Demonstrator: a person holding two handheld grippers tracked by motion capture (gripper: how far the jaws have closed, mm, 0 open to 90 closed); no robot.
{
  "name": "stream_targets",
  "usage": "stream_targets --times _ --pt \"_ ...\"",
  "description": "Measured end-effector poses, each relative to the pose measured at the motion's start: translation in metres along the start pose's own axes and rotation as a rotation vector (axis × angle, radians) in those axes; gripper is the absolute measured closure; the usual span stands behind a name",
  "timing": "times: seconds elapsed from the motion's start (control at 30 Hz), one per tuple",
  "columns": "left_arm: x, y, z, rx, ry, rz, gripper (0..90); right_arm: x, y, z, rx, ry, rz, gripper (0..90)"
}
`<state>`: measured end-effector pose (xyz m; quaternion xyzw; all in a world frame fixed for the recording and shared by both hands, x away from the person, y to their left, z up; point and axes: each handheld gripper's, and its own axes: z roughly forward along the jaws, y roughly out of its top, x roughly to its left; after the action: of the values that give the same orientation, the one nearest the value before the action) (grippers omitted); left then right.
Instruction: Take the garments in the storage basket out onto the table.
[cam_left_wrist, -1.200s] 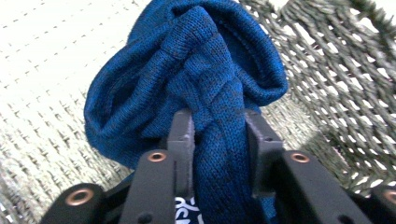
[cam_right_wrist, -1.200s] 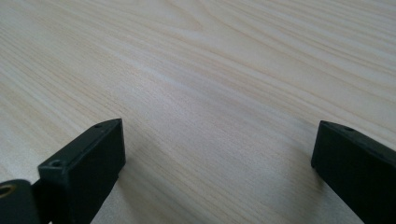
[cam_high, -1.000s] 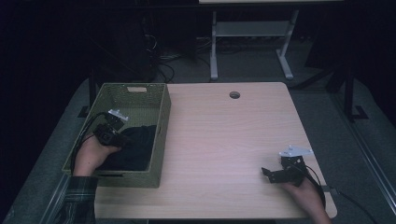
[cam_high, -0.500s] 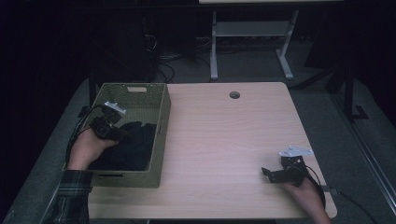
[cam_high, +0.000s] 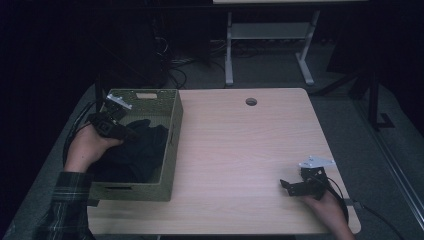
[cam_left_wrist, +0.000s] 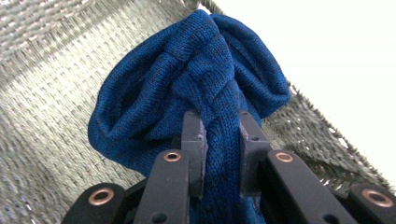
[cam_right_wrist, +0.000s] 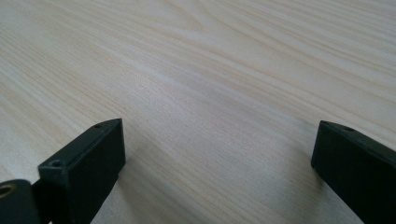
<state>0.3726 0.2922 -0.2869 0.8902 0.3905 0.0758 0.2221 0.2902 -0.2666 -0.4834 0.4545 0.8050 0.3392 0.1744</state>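
Pale wooden table (cam_high: 240, 150) in a dark room — left gripper (cam_left_wrist: 219, 140) clamped on blue knit cloth (cam_left_wrist: 196, 88) (right gripper (cam_right_wrist: 217, 154) agape).

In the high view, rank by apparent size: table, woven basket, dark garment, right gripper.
1. table
2. woven basket
3. dark garment, bunched inside the basket, partly hidden by the left hand
4. right gripper, though it sits nearer the camera

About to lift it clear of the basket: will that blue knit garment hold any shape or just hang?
Probably floppy: the blue knit garment bunches into soft folds above the left tongs, which pinch it. Most of it lies in the basket, so expect it to trail and maybe drag on the rim. The ribbed knit looks unlikely to slip.
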Motion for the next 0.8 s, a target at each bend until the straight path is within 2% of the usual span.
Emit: stream_targets --times 0.33,0.5,0.8 --pt "-0.002 0.014 -0.019 -0.01 0.012 0.006 76.6 0.0 0.0 0.0 0.0 -0.001 0.001 2.3" --pt "-0.005 0.024 -0.031 -0.034 0.02 0.018 76.6 0.0 0.0 0.0 0.001 -0.001 0.002 2.3" --pt "-0.011 0.041 -0.045 -0.034 0.038 0.051 76.6 0.0 0.0 0.0 0.002 0.001 0.005 2.3"
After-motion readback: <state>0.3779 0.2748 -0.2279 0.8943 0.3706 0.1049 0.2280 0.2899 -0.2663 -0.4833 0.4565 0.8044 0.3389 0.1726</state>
